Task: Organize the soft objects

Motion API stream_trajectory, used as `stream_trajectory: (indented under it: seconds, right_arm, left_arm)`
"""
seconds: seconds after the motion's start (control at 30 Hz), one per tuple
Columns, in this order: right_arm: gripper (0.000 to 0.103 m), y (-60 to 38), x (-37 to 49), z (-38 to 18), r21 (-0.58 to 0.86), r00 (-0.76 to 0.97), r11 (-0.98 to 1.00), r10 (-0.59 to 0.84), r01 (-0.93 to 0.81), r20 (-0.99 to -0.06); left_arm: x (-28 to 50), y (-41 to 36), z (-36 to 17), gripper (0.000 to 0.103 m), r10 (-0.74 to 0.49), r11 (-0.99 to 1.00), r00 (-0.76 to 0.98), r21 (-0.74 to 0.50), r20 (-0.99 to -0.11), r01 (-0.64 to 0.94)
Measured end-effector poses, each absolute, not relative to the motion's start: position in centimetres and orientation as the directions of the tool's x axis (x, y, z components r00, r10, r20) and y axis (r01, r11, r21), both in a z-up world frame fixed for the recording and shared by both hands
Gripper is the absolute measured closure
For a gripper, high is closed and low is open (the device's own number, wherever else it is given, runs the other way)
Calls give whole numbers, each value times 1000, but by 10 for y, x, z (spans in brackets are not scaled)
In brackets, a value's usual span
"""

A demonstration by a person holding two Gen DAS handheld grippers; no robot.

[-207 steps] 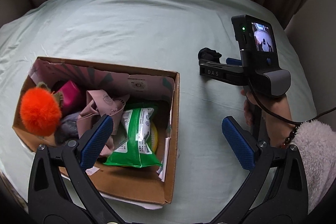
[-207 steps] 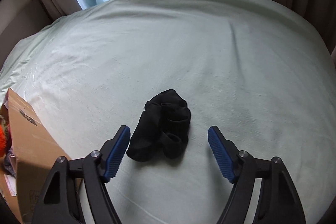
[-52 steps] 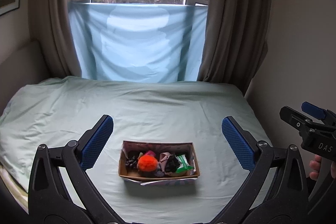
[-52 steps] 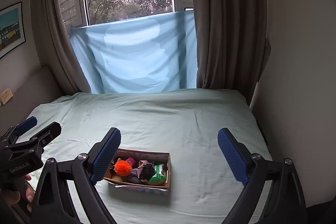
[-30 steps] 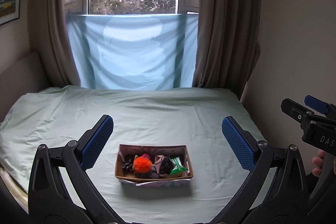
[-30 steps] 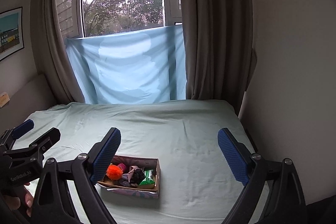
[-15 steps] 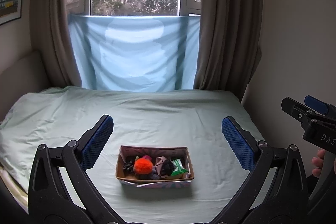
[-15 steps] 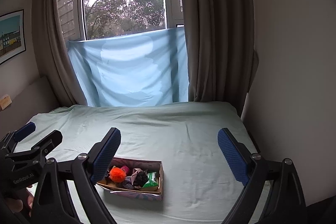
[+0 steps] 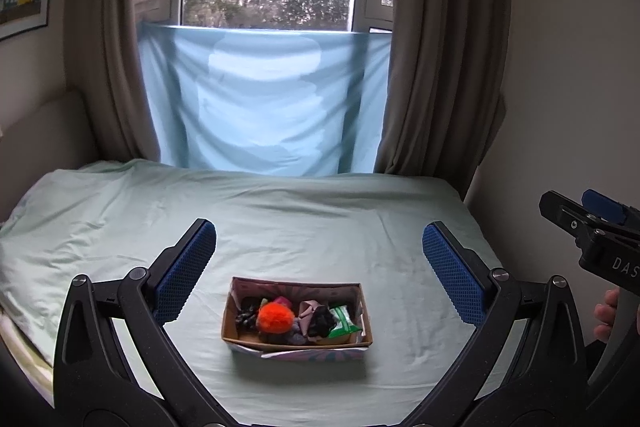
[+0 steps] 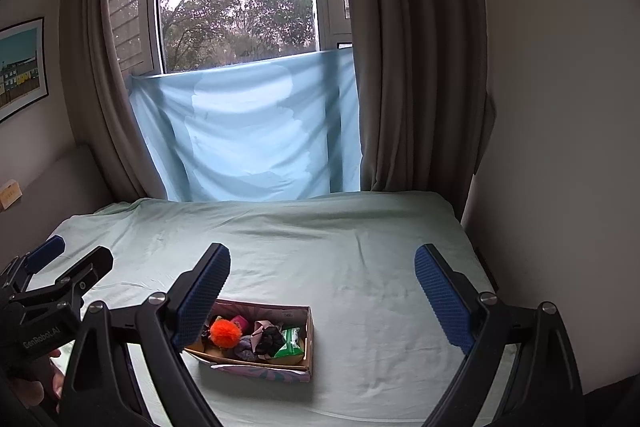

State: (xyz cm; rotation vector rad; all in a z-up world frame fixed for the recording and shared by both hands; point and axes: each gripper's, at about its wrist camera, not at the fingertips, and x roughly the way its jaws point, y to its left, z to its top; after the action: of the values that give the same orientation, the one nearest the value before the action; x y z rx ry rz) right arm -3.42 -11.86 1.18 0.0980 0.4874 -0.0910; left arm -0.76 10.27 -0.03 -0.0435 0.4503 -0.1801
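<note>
From the left: our left gripper (image 9: 318,269) hangs well above the pale green bed sheet (image 9: 320,223), its blue-padded fingers (image 9: 185,269) spread wide with nothing between them. Below it, near the foot of the bed, sits the shallow brown cardboard box (image 9: 297,341) — all the soft things lie inside. Reading across the box: a small dark item at the left end, too small to identify, then the fluffy orange pom-pom (image 9: 275,319) with a bit of pink behind it, a folded dusty-pink cloth (image 9: 308,309), the bunched black sock (image 9: 322,321) just beside it, and the green plastic packet (image 9: 342,323) at the right end. The sheet around the box carries only wrinkles.

Farther right, our right gripper (image 10: 322,297) — jaws likewise wide apart, holding nothing — looks down on the same box (image 10: 256,367) from well back. Behind the bed, a light blue cloth (image 9: 264,103) covers the lower window between grey-brown curtains (image 9: 440,47).
</note>
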Motion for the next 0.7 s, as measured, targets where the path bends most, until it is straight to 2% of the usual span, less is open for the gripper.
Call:
stream_trajectory:
  seconds: [0.53, 0.7]
  right_arm:
    - [11, -112, -16, 11, 63, 875, 993, -56, 98, -480]
    - [11, -111, -7, 6, 65, 863, 993, -51, 97, -503]
  left_arm:
    - [1, 90, -2, 0, -188, 980, 900, -15, -393, 198]
    - [13, 86, -10, 0, -215, 975, 881, -43, -422, 218]
